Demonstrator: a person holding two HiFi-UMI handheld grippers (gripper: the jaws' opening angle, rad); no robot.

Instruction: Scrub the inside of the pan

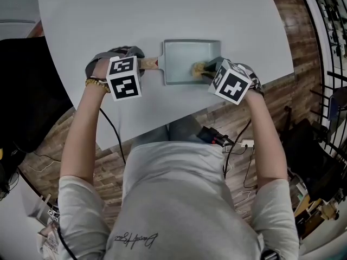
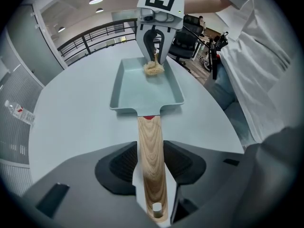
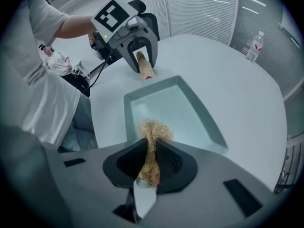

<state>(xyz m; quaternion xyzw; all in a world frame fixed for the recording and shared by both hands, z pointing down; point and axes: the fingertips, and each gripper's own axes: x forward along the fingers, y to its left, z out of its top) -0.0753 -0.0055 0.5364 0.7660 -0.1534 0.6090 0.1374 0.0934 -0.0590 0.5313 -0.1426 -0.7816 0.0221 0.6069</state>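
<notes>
A: While the left gripper [image 2: 152, 163] clamps the handle [image 2: 149, 132], what's the right gripper [image 3: 151, 163] doing?
B: Pinching a scourer [image 3: 153, 132] low at the pan's [image 2: 137, 87] right end; scrubbing looks under way. Next, likely press down and sweep toward the handle.
A: And the pan?
B: Flat on the table [image 1: 162, 15], long axis crosswise, handle pointing to the person's left.

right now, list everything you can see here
table: 1, pale grey, under everything
pan: 1, pale blue-green, on the table before the person
wooden handle: 1, tan, at the pan's left end
scrubber: 1, straw-coloured, in the pan at its right end
bottle: 1, clear, red label, at the table's far edge
cables: several, black, hanging past the table's near edge
left hand-held gripper: 1, grey, closed on the wooden handle
right hand-held gripper: 1, grey, closed on the scrubber
</notes>
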